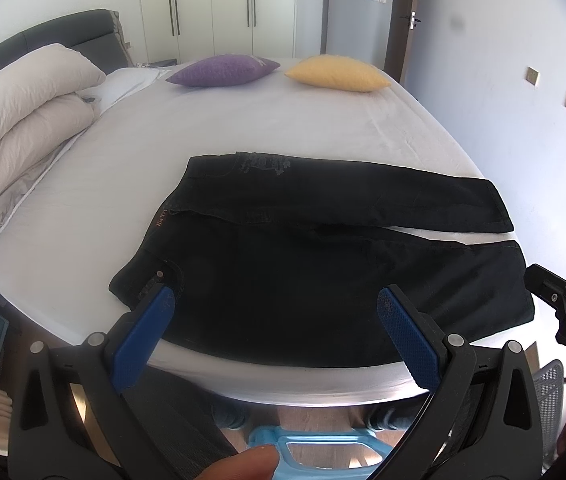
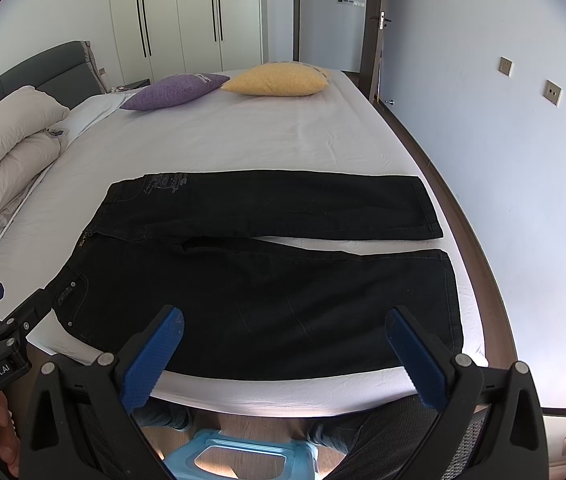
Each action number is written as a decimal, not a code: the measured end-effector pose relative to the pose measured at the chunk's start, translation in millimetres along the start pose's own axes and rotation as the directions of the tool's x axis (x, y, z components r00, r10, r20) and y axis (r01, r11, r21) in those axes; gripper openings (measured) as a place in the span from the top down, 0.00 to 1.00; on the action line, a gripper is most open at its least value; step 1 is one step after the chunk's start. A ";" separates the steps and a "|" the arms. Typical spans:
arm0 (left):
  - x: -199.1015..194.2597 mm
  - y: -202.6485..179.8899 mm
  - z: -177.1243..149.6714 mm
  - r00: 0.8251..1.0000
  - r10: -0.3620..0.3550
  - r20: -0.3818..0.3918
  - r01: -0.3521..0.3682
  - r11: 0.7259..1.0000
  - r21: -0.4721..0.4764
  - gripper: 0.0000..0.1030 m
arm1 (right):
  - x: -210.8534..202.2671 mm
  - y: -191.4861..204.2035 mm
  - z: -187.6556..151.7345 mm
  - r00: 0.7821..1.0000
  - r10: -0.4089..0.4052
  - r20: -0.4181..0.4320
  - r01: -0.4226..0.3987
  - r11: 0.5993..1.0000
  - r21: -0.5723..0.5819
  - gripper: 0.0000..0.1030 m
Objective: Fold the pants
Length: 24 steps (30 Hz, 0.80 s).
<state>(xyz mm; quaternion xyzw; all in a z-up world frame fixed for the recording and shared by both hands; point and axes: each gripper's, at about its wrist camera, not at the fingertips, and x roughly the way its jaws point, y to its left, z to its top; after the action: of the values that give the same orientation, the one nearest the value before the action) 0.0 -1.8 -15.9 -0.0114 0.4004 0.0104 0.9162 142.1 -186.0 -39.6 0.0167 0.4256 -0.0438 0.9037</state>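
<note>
Blue-padded fingers of the left gripper stand wide apart and hold nothing, hovering just over the near edge of the black pants, which lie flat on the white bed close to its near side, waistband to the left and the 2 legs running to the right with a thin wedge of sheet showing between them. From the other camera the right gripper is likewise spread open and empty, poised above the near leg toward the hem end. The cloth looks like dark denim: I would judge it fairly heavy and somewhat stiff, not slippery, likely to hold a crease and to drag on the sheet rather than slide freely. Good places to take hold seem to be the thick waistband corner near the rivet and pocket for the left side, and the doubled hem of the near leg for the right, since both are firm edges that open fingers can close over. Nothing is folded yet; the likely first move is to bring one leg over onto the other. Farther off lie a purple cushion and a yellow cushion, with a rolled beige duvet at the left.
</note>
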 end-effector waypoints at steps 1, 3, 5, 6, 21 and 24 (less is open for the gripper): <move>-1.3 -1.4 -0.2 1.000 0.003 0.003 -0.003 1.000 0.004 0.00 | 1.1 -1.2 -0.6 1.000 -0.001 -0.001 0.001 1.000 0.000 0.00; 0.0 -0.7 -0.9 1.000 -0.001 0.011 0.001 1.000 0.012 0.00 | 2.9 -1.4 -1.7 1.000 0.000 -0.003 0.000 1.000 0.000 0.00; 2.4 2.0 -1.3 1.000 -0.008 0.017 0.008 1.000 0.018 0.00 | 4.9 -2.0 -2.7 1.000 -0.002 -0.006 0.002 1.000 -0.004 0.00; 4.1 3.8 -0.5 1.000 -0.015 0.018 0.015 1.000 0.021 0.00 | 6.2 -1.4 -2.8 1.000 -0.002 -0.008 0.002 1.000 -0.006 0.00; 114.2 43.3 58.4 0.996 -0.087 -0.007 0.085 0.956 0.282 0.00 | 67.9 -10.8 72.6 0.957 0.280 0.076 -0.255 0.938 -0.233 0.00; 153.6 59.4 91.1 0.993 -0.109 -0.049 0.119 0.955 0.273 0.00 | 98.2 -8.5 106.1 0.937 0.344 0.067 -0.303 0.891 -0.339 0.00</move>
<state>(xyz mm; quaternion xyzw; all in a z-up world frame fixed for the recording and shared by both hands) 169.5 61.8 -67.5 0.0928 0.4117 -0.0984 0.9012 285.0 -208.0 -47.6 -0.0638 0.3607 0.1769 0.9135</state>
